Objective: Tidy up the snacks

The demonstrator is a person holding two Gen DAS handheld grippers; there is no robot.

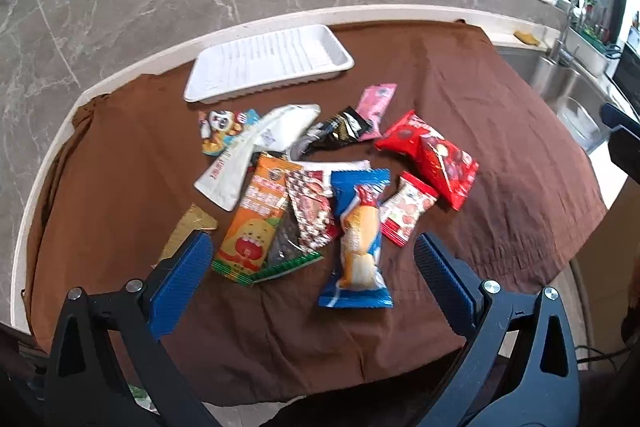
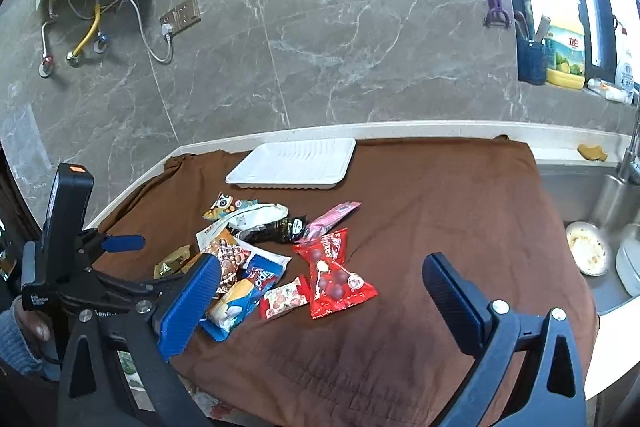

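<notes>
snacks [image 1: 320, 187] heaped loose on the brown cloth [image 1: 480, 107], mid-counter, none yet in the white tray [image 1: 268, 63] just behind the pile. left gripper [image 1: 312, 259] wide, empty, hovering above the blue packet [image 1: 360, 243] at the near edge. right gripper [image 2: 320, 291] likewise spread, holding nothing. best to drop onto that nearest packet, pinch across its narrow width, avoid the orange packet [image 1: 256, 223] beside it. then lift clear, carry over the heap to the tray.
</notes>
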